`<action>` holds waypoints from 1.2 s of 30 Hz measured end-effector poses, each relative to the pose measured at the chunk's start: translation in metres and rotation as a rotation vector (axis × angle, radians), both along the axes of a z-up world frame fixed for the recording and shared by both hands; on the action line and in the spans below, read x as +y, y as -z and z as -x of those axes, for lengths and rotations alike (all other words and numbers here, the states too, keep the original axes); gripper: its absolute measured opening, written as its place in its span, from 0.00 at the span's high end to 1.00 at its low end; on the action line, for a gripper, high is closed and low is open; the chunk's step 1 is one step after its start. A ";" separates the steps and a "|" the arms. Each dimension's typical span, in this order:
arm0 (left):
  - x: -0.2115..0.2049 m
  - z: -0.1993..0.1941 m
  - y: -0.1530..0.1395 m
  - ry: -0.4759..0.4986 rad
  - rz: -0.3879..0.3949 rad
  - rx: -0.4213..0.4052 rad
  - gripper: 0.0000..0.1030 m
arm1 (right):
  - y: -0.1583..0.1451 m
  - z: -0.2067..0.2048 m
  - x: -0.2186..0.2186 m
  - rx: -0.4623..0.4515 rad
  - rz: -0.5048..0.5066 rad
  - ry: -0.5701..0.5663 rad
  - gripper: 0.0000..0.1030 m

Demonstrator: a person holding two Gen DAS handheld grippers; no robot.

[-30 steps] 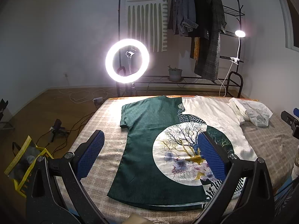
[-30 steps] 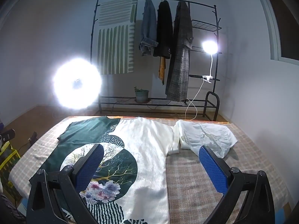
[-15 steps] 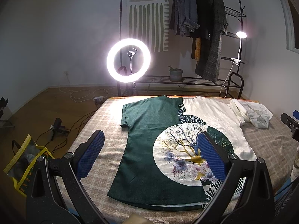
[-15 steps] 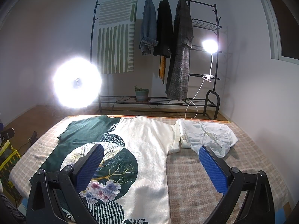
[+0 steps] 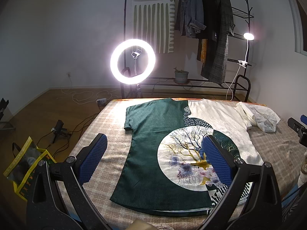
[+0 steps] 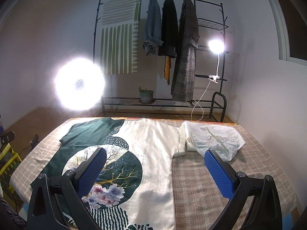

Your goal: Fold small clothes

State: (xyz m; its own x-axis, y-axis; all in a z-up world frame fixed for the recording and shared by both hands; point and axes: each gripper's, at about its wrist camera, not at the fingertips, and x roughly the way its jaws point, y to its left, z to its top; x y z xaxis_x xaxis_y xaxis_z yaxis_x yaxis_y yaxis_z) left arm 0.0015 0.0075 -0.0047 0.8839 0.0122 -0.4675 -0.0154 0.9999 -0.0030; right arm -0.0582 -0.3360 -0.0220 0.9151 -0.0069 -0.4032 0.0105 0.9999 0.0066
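Left wrist: left gripper [image 5: 153, 156] spread wide, gripping nothing, above a shirt [image 5: 172, 143] lying flat on the bed [image 5: 107, 126]. White garment [image 5: 262, 117] bunched at two o'clock, touching the shirt's sleeve. Right wrist: right gripper [image 6: 155, 167] equally wide and unloaded. Ring light [image 6: 79, 83] at ten o'clock, clothes rack [image 6: 222, 61] at twelve.

Green-and-cream printed shirt [image 6: 149, 153] spread flat on checked bed [image 6: 211, 176], crumpled white garment [image 6: 213, 140] beside its sleeve, right gripper [image 6: 155, 174] held above with jaws wide apart
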 end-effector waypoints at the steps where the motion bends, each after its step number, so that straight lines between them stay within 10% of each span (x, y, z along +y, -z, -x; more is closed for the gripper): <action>1: -0.001 0.000 0.000 -0.001 0.000 0.000 0.01 | 0.000 0.000 0.000 0.000 0.000 0.000 0.00; 36: 0.001 0.000 0.000 -0.004 0.006 0.002 0.01 | 0.002 0.000 0.000 0.009 -0.003 -0.004 0.00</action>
